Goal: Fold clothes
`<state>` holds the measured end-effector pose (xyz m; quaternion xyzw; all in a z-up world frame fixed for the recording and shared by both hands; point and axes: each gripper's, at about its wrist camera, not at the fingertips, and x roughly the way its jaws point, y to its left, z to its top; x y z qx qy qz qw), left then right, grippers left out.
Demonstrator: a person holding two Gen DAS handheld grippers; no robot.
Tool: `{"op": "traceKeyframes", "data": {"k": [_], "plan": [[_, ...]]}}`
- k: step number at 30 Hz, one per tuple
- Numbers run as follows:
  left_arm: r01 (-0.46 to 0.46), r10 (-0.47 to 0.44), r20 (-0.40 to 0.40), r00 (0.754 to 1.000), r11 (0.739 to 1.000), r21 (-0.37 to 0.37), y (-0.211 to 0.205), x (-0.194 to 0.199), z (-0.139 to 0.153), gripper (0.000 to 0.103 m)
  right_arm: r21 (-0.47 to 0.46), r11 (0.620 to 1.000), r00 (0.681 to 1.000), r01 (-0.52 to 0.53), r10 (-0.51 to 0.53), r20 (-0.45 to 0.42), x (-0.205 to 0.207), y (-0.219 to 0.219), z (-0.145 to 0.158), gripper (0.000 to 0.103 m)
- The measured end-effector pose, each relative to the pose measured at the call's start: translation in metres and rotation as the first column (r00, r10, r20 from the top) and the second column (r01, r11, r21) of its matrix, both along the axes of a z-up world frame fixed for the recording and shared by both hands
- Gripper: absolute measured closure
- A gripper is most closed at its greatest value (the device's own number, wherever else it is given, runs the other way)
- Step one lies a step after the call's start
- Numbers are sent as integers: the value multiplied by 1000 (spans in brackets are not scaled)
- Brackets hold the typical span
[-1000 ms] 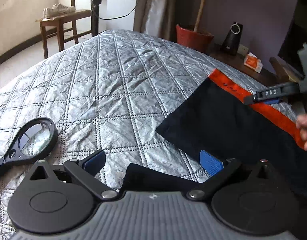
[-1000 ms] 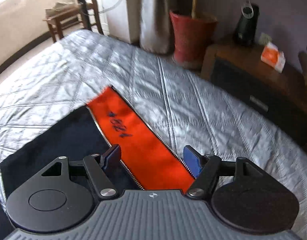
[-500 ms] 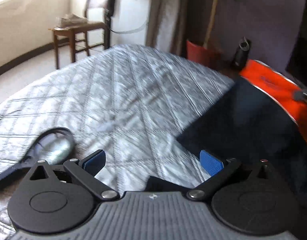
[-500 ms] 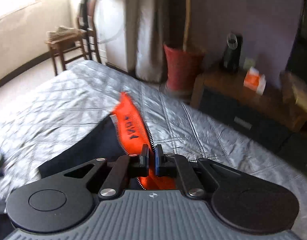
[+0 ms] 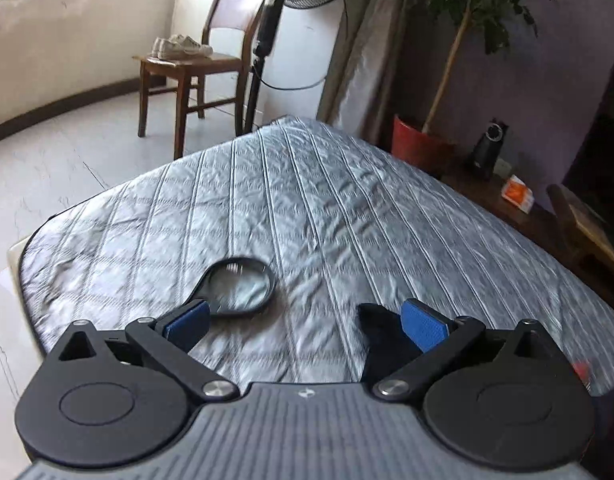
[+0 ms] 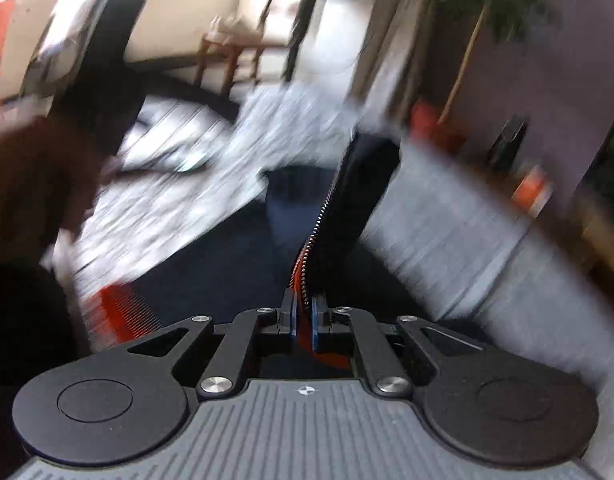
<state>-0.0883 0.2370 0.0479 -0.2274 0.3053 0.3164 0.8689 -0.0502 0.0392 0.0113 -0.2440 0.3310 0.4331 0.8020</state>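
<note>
Right gripper (image 6: 303, 316) clamps dark jacket (image 6: 227, 264) at zipper edge; soft, limp, light. Left gripper (image 5: 303, 320) spread, empty.

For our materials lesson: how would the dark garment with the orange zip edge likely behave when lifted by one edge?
Probably floppy: the garment hangs and trails from the right gripper, which is shut on its zip edge. Likely light, since a pinch at one edge carries it. It may snag or drag, as its far part seems to lie on the quilted cover.
</note>
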Motion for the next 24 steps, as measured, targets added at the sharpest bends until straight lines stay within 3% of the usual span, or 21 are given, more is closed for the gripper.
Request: {"op": "traceKeyframes", "data": {"k": [3,6,7,10,13,15,17,19,21,24], "plan": [[83,-83,-36,996,997,3,-11,-10,13,1,-6,999,992,45,-46,-113,-18,-9,-28,90],[162,-162,-81,983,987,-13,-19,-9,20,1,75,990,970,116,-97,-223,-20,-25,-24,70],[177,-178,-91,980,984,-24,-22,-8,21,1,114,986,966,125,-96,-238,-21,-32,-18,70],[174,-182,-111,977,981,-82,-26,-9,17,1,151,976,970,157,-124,-208,-28,-50,-2,68],[126,-138,-110,984,985,-116,-27,-17,12,1,170,962,964,214,-179,-198,-22,-66,4,57],[93,-101,-89,991,991,-96,-28,-27,15,1,177,951,955,252,-215,-202,-17,-75,7,58],[83,-88,-81,993,994,-69,-31,-33,15,1,187,934,940,305,-262,-220,-4,-89,8,52],[89,-96,-83,992,993,-83,-34,-36,10,1,213,875,878,435,-360,-316,22,-117,7,36],[98,-108,-91,990,990,-105,-37,-39,4,1,229,781,781,581,-455,-428,52,-150,3,38],[107,-121,-96,988,983,-147,-42,-40,-3,1,246,637,656,731,-556,-510,94,-196,5,37]]}}
